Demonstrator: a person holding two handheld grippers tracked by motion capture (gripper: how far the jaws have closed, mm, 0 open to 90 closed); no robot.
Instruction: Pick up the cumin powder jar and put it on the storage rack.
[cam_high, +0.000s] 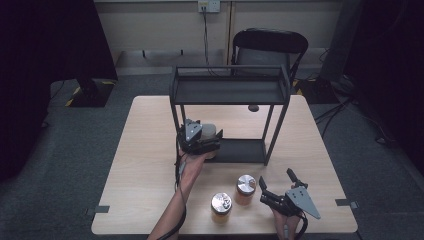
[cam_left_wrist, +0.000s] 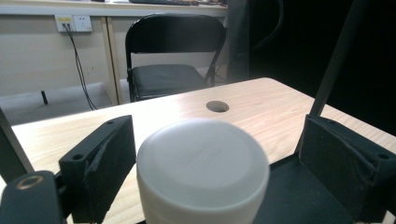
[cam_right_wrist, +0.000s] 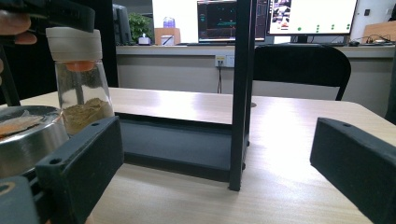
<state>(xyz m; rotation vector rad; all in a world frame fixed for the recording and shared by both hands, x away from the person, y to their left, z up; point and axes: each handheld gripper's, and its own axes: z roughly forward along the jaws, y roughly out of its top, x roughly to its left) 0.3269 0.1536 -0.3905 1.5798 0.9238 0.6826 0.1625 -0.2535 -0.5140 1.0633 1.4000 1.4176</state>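
Observation:
A black two-tier rack (cam_high: 229, 91) stands at the middle of the wooden table (cam_high: 150, 150). A clear jar with a white lid (cam_high: 208, 131) and brown powder in it stands upright at the left end of the lower shelf (cam_high: 245, 150). My left gripper (cam_high: 214, 142) is open, its jaws on either side of the white lid (cam_left_wrist: 203, 158) with a gap on the right. In the right gripper view that jar (cam_right_wrist: 81, 84) rises beside the shelf (cam_right_wrist: 177, 140). Near the table's front edge my right gripper (cam_high: 276, 177) is open and holds nothing.
Two jars with metal lids (cam_high: 221, 204) (cam_high: 245, 185) stand in front of the rack, just left of my right gripper; one lid (cam_right_wrist: 23, 135) is close by its left jaw. A rack post (cam_right_wrist: 240, 93) stands ahead. A black chair (cam_high: 270, 47) sits behind the table.

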